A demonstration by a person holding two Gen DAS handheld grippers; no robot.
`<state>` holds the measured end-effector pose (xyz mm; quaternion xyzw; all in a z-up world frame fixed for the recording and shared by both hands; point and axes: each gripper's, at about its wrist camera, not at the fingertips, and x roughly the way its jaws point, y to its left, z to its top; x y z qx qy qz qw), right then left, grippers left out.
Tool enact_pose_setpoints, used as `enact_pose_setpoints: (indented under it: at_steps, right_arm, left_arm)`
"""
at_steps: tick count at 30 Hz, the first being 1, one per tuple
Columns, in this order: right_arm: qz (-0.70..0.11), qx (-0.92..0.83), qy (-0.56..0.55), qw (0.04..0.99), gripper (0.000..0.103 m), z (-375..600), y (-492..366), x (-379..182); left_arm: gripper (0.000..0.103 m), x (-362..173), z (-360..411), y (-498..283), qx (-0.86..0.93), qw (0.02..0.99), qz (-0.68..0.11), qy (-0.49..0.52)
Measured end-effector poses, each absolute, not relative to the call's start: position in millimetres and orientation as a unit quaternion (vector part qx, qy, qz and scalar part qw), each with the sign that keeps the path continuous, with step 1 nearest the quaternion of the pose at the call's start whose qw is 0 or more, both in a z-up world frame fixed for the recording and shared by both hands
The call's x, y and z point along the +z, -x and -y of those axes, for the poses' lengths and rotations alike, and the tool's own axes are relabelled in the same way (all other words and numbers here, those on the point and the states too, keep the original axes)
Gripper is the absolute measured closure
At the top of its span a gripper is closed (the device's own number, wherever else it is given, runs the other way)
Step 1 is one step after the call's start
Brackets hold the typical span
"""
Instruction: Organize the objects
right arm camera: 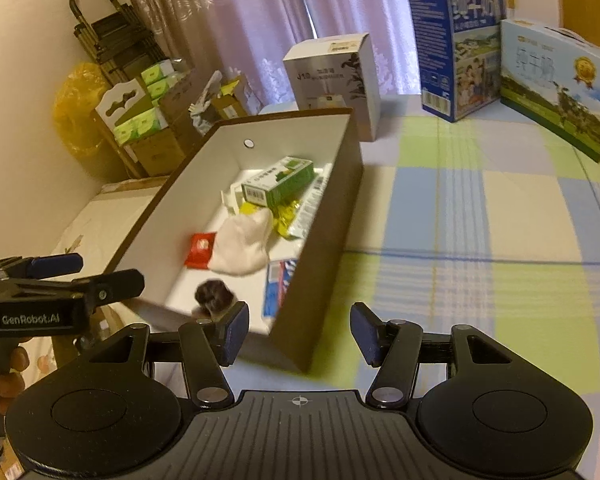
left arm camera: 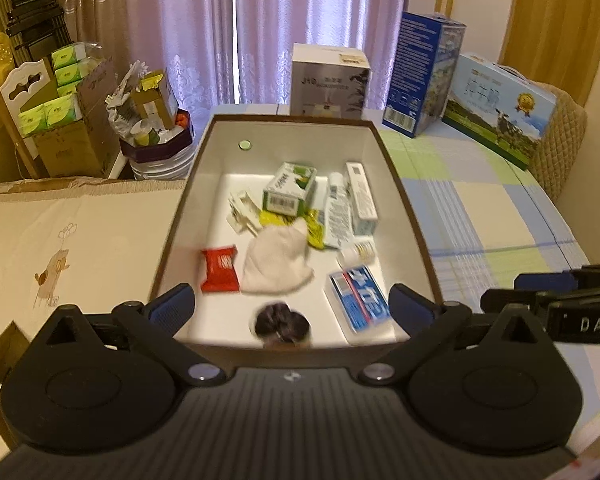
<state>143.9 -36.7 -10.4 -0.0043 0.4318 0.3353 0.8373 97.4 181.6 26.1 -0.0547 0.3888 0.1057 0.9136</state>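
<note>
An open brown storage box point(left arm camera: 404, 200), white inside, is taken as the landmark; it is set on a bench covered by a checked cloth point(right arm camera: 480, 220) in green, blue and cream. Inside the box are lodged a green carton point(left arm camera: 290, 190), a white tube point(left arm camera: 336, 212), a white slim carton point(left arm camera: 362, 196), a white cloth point(left arm camera: 278, 262), a red packet point(left arm camera: 219, 269), a blue-and-white pack point(left arm camera: 360, 300), a small jar point(left arm camera: 360, 251) and a dark hair tie point(left arm camera: 282, 320).

Behind the box a white appliance carton point(left arm camera: 330, 82) is stood; to its right, two milk cartons point(left arm camera: 424, 74), point(left arm camera: 500, 106). Left of the box, a cream cover point(left arm camera: 72, 248) with a cartoon print is seen, and beyond it cardboard boxes of green tissue packs point(left arm camera: 66, 92). Pink curtains point(left arm camera: 236, 20) are hung along the rear wall.

The left tool point(left arm camera: 291, 308) is held wide apart over the near end of the box, nothing gripped. The right tool point(right arm camera: 300, 334) is held partly apart at the box's near right corner, empty.
</note>
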Motion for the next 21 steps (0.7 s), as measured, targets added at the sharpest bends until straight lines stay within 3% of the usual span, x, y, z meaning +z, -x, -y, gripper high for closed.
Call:
enact_pose_setpoints:
  at_steps: [21]
  right_arm:
    - [-0.430, 0.317, 0.013, 0.845, 0.049, 167.3, -50.9, -5.0]
  left_arm:
    - [0.001, 16.7, -50.1, -4.8, 0.088, 0.906, -0.411, 0.054]
